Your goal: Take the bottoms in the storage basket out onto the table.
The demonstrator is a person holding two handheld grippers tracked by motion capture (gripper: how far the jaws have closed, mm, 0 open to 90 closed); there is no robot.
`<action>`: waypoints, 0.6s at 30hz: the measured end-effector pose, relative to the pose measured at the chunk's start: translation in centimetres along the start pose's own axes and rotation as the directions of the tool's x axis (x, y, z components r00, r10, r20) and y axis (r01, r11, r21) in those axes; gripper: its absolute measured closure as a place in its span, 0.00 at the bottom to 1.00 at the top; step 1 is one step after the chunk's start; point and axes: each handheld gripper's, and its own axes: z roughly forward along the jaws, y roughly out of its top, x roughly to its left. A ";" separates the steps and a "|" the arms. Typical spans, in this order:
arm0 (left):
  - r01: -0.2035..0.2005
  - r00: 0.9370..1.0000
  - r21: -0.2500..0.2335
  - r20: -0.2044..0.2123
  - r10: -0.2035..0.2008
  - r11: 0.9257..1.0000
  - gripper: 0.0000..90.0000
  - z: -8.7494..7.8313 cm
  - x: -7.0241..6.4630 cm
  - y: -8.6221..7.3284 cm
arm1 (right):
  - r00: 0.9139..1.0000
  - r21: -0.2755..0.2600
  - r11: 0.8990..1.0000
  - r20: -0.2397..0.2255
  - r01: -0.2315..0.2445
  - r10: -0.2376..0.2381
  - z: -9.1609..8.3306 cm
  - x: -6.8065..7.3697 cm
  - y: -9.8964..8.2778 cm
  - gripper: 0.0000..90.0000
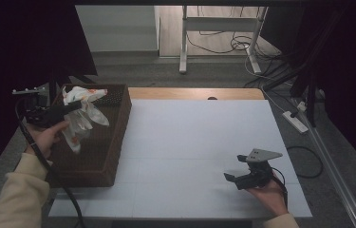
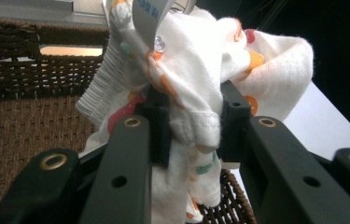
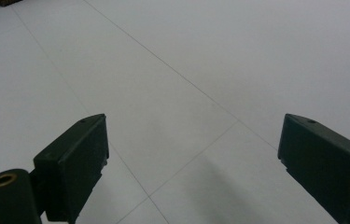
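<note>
A white garment (image 1: 81, 114) printed with orange, red and green shapes hangs bunched above the brown wicker basket (image 1: 117, 142) at the table's left. My left gripper (image 1: 75, 106) is shut on it. In the left gripper view both black jaws pinch a fold of the garment (image 2: 196, 84), which spills over and below them, with the basket's woven wall (image 2: 18, 74) behind. My right gripper (image 1: 235, 167) rests low over the white table (image 1: 199, 137) at the front right, held by a hand. Its jaws stand wide apart in the right gripper view, my right gripper (image 3: 191, 163) holding nothing.
The basket takes up the table's left side. A wooden strip (image 1: 194, 93) runs along the table's far edge. Beyond it stand a white desk frame (image 1: 220, 28) and loose cables (image 1: 299, 85) on the floor, with a power strip (image 1: 295, 121) at the right.
</note>
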 end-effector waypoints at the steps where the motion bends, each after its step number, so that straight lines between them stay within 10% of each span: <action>1: -0.002 1.000 -0.001 0.002 0.002 1.000 0.79 0.0 -0.1 0.0 | 1.000 0.000 1.000 0.000 0.000 0.000 0.0 0.0 0.0 0.10; 18: -0.022 0.999 -0.041 0.026 0.023 0.999 0.79 -0.5 -1.5 0.7 | 1.000 0.000 1.000 0.001 0.000 0.000 0.0 0.0 0.0 0.10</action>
